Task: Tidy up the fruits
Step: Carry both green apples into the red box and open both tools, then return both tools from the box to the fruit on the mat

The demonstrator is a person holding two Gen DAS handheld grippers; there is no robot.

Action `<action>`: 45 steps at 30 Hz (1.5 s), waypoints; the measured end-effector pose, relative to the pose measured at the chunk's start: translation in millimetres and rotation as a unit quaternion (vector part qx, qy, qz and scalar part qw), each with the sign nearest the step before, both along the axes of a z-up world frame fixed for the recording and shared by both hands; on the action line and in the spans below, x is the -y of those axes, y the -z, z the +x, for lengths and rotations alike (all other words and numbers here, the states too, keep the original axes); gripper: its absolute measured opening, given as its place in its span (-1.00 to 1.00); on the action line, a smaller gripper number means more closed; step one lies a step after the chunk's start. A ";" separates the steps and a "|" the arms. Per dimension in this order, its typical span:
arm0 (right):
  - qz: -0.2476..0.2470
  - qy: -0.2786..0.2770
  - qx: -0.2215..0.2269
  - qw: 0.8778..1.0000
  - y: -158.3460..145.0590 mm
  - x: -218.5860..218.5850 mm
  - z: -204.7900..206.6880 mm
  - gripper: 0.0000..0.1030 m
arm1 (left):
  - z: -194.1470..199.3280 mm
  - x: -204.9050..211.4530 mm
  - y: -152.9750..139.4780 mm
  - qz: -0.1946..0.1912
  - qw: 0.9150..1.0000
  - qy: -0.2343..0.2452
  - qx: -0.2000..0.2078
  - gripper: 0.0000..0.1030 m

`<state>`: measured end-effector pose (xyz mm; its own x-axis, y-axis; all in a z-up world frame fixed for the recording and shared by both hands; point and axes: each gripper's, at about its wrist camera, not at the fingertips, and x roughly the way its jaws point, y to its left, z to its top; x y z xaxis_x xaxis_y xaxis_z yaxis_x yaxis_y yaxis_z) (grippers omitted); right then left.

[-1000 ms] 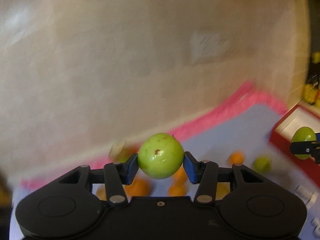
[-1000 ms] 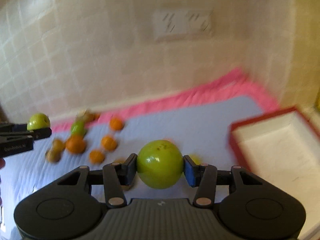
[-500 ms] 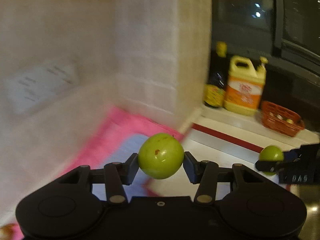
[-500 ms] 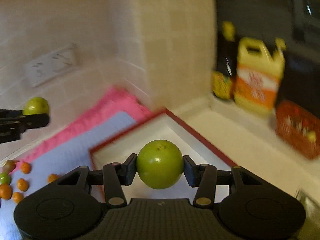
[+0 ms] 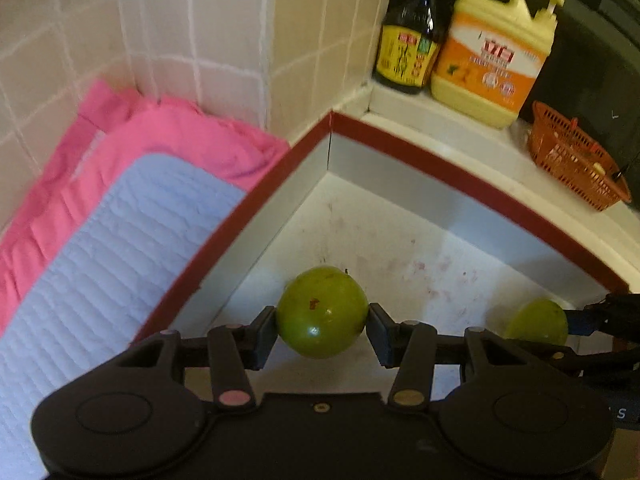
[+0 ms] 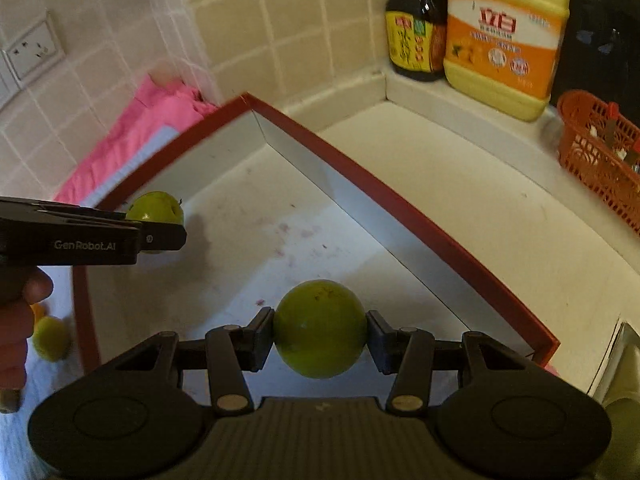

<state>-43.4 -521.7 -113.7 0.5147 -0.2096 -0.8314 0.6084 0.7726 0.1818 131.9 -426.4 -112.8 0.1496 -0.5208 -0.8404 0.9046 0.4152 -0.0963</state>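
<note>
Two green fruits here, one (image 5: 322,312) clamped in the left gripper (image 5: 322,320) and the other (image 6: 320,328) in the right gripper (image 6: 320,330), both hanging over the one red-rimmed box (image 5: 460,168). Box floor is bare with loads of room. One more green fruit (image 6: 50,338) sits outside its left edge on the mat (image 5: 100,256).

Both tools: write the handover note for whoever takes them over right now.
Left tool: shut on a green fruit, held over the red-rimmed box, near its left wall.
Right tool: shut on a second green fruit, also over the box.
Box: white floor stained; no loose fruit seen in the visible part.
Done: both fruits picked and brought over the box.
Left: lower and release both, then fetch the rest. One green fruit and a bit of orange fruit show outside the box's left wall.
</note>
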 end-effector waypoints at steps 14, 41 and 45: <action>0.003 0.014 0.028 0.999 -20.2 -1.0 -12.4 0.40 | 4.4 -23.0 -17.1 -0.016 1.000 -0.019 -0.002 0.52; -0.120 -0.062 0.212 0.968 -190.3 -135.4 13.9 0.95 | 8.8 -337.1 -214.9 -0.170 0.933 -0.258 0.188 0.55; -0.119 -0.087 0.223 0.964 -197.1 -160.9 28.4 0.98 | 7.1 -380.3 -225.1 -0.167 0.917 -0.297 0.206 0.55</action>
<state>-15.0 -360.8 83.4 0.8542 -0.2447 -0.4588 0.3677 0.9081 0.2003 139.0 -46.0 112.3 0.7594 -0.4625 -0.4576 0.5166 0.8562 -0.0081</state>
